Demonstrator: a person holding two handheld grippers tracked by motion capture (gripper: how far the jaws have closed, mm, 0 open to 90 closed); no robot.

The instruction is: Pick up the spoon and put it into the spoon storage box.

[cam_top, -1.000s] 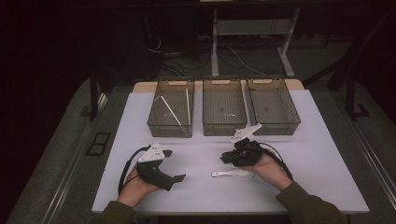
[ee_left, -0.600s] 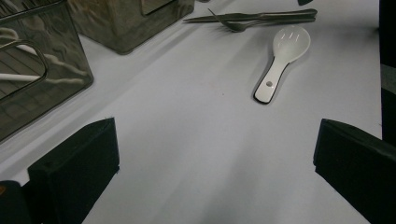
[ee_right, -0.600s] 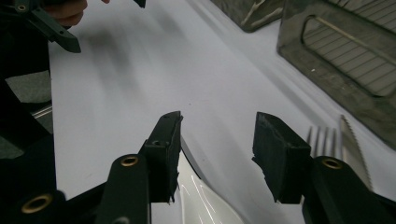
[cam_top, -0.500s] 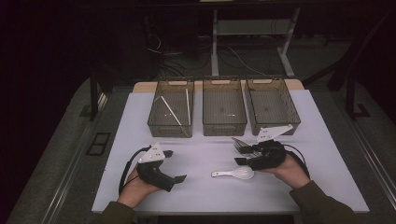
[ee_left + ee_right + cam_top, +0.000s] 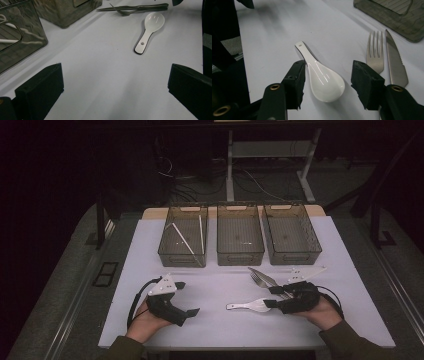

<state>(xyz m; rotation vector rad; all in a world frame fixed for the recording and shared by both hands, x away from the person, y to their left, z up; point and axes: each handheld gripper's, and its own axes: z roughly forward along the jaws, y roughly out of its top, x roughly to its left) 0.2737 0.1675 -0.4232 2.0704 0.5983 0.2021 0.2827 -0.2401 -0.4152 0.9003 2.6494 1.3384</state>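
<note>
The white spoon [image 5: 322, 78] lies flat on the white table [image 5: 215, 320], bowl toward my right gripper [image 5: 327, 82] and handle pointing away toward my left side. My right jaws have just been opening and now stand about half apart, one either side of the bowl; the left one looks very close to it, and I can't tell if it touches, but nothing is clamped. Just beside the spoon, on the far side, a fork [image 5: 375, 56] and a knife [image 5: 395, 65] lie side by side, near the middle one of three wire baskets [image 5: 240, 237]. The left-hand basket [image 5: 184, 240] has white sticks in it. Over on the other side, my left gripper [image 5: 181, 298] rests on the table, jaws wide apart and empty.
</note>
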